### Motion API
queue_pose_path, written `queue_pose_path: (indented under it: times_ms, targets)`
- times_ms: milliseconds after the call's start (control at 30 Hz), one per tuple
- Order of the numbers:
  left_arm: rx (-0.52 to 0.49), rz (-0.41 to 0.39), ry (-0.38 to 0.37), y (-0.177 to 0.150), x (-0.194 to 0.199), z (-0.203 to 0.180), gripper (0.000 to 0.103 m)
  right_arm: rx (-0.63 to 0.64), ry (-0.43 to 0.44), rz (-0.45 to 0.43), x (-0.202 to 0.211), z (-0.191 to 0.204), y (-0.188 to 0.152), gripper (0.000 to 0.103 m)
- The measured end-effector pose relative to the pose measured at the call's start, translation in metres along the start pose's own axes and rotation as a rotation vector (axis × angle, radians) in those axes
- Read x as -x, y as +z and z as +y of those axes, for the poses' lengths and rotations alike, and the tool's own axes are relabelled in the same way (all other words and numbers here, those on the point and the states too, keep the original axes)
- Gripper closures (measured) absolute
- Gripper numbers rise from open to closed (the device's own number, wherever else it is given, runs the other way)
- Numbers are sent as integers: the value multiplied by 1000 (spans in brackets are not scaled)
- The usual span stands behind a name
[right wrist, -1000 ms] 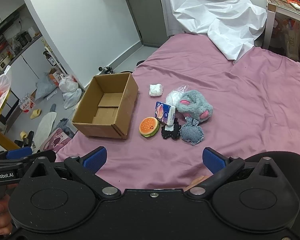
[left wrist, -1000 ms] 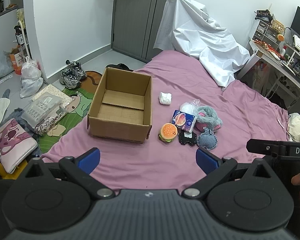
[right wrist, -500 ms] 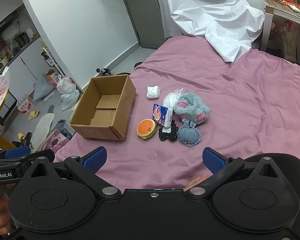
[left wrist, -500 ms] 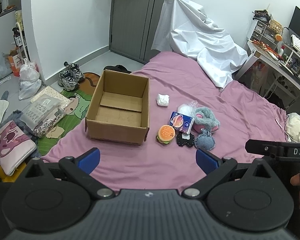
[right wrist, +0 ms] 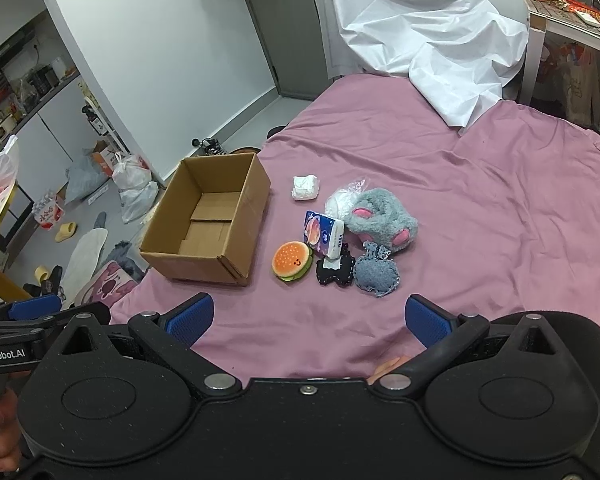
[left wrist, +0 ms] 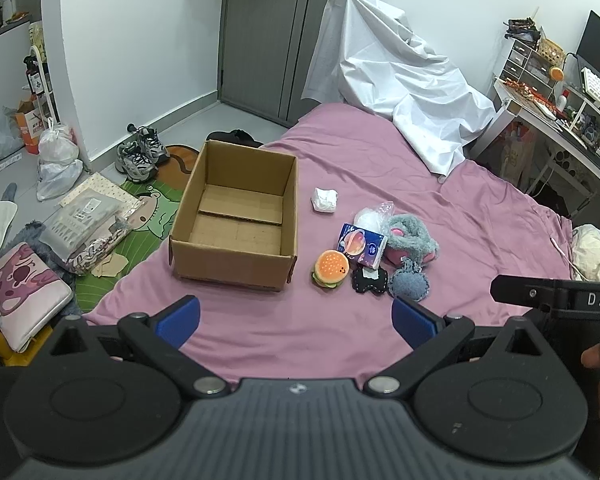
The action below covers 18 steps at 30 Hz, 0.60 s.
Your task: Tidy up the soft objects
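While both grippers hang above the near edge of a bed covered in a mauve-pink sheet [left wrist: 480, 216], an open brown cardboard box [left wrist: 236, 216] sits empty toward the bed's left edge, its flaps folded flat inside. The left gripper [left wrist: 296, 316] has its blue-padded fingers spread wide with nothing between them; the right gripper [right wrist: 308, 318] is likewise spread and empty. A cluster of soft things lies just to the right of the box, near the middle of the bed. A round plush hamburger toy [left wrist: 330, 269] lies closest to the box, beside a small black fabric cushion [left wrist: 370, 280] and a grey-blue denim heart-shaped pouch [left wrist: 410, 285], the three in a row nearest the grippers. Behind them a blue-and-white pack of tissues [left wrist: 360, 245] leans on the black cushion, with a fluffy grey-and-pink plush slipper [left wrist: 412, 238] and a crinkled clear plastic bag holding something white [left wrist: 370, 218] touching it. A crumpled white wad [left wrist: 324, 200] lies apart, toward the far side. A white sheet [left wrist: 400, 92] drapes the bed's far corner.
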State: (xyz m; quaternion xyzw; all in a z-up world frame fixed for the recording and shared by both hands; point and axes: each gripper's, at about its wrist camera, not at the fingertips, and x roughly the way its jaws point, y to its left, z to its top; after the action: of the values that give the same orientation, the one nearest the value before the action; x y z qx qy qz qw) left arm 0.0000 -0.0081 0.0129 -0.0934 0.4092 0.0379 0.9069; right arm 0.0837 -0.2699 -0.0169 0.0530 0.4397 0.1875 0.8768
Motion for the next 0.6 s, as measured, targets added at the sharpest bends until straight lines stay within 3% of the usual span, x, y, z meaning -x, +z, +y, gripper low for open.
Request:
queue_pose_path:
  times_ms: [600]
  targets:
    - [41, -25, 44, -1, -8, 5, 2, -32, 16, 2, -11, -11, -6, 0]
